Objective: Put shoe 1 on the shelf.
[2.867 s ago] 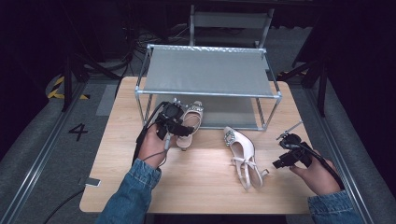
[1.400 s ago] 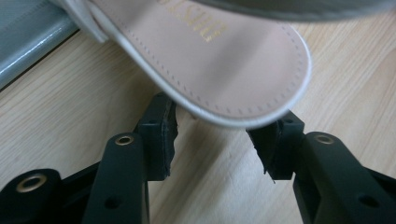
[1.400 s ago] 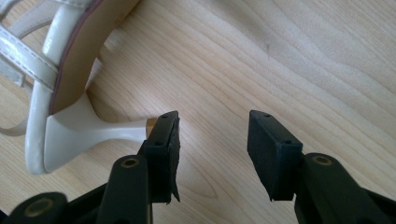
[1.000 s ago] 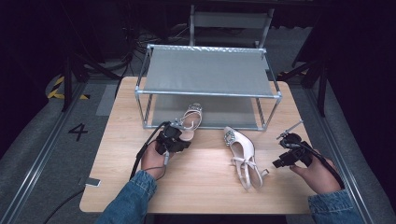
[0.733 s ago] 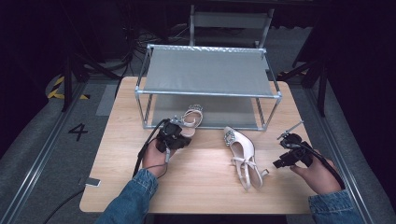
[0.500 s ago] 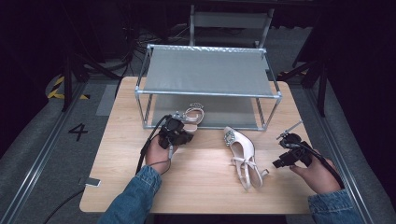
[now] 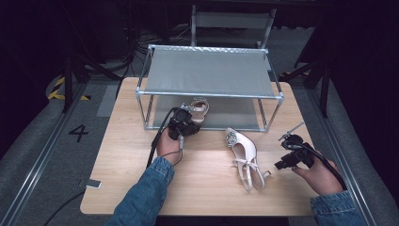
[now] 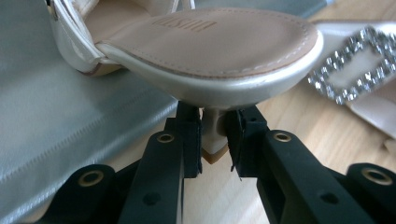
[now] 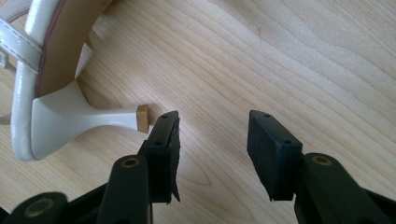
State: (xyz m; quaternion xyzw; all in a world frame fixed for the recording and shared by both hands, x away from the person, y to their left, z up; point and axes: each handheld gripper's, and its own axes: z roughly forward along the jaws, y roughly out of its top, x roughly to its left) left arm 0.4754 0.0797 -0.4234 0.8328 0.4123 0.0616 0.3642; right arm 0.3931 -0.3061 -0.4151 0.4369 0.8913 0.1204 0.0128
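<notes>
The cream patent-leather heeled sandal with a tan insole point(image 8: 205, 42) is held by its slim heel stem in the left tongs point(image 8: 214, 140), whose jaws are drawn in close on either side of that stem. In the high view it sits at the front edge of the grey metal-framed two-tier shoe rack point(image 7: 209, 73), toe pointing in over the lower grey shelf. Its mate, a matching cream sandal with a rhinestone buckle point(image 7: 244, 153), lies on its side on the light wooden table point(image 7: 122, 141), between the two hands.

The grip is on a narrow, glossy stem, so the shoe could, I judge, twist or slip if tilted, and its toe could catch the rack's front bar while going in.

The left hand point(image 7: 168, 143) reaches forward from a denim sleeve, low and roughly level, tongs aimed at the rack. The right hand point(image 7: 316, 172) rests near the table's right edge; the right tongs point(image 9: 212, 140) stand wide apart and hold nothing, one jaw just beside the lying sandal's heel tip
</notes>
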